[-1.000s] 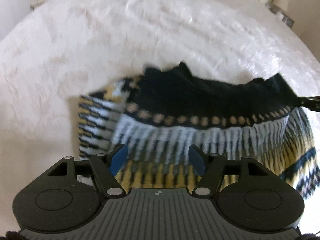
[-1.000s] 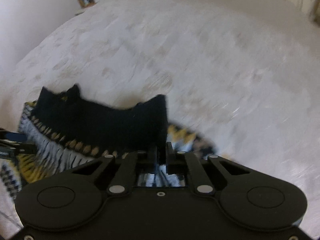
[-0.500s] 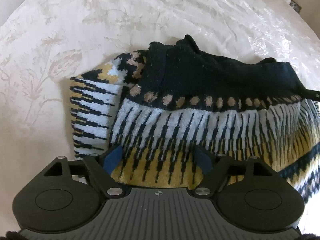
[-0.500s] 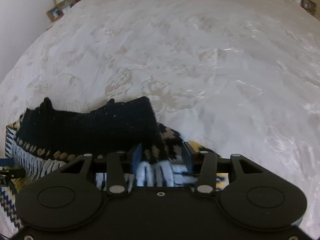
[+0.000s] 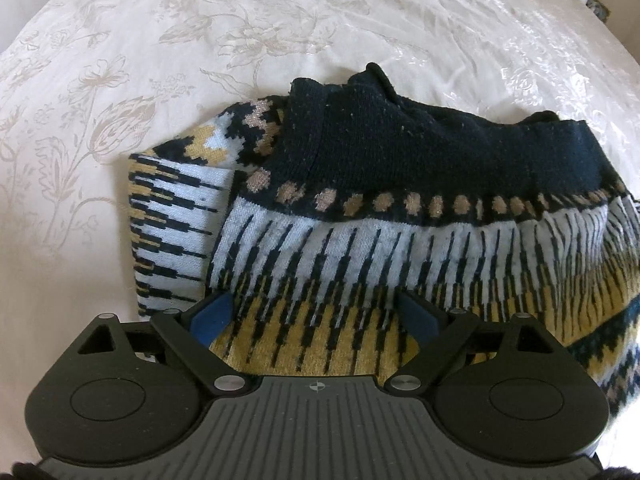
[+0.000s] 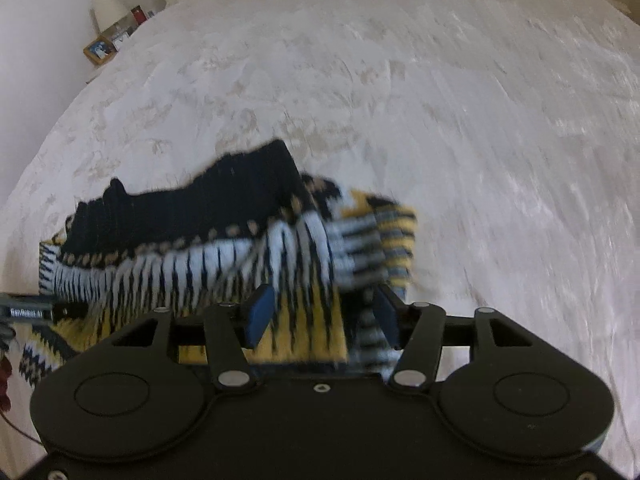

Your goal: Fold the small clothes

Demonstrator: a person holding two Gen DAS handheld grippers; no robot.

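Observation:
A small knitted sweater with a dark navy band, tan dots and white, black and yellow pattern lies folded on the white bedspread. My left gripper is open, its blue pads either side of the yellow part, just above the cloth. In the right wrist view the sweater is blurred; my right gripper is open over its right end, holding nothing. The left gripper's tip shows at the far left edge.
The white floral bedspread spreads wide on all sides. A lamp and a picture frame stand on a bedside surface at the back left.
My right gripper has opened and let go of the sweater's dark band, then drawn back. The folded top half now lies flat. My left gripper has opened a little wider.

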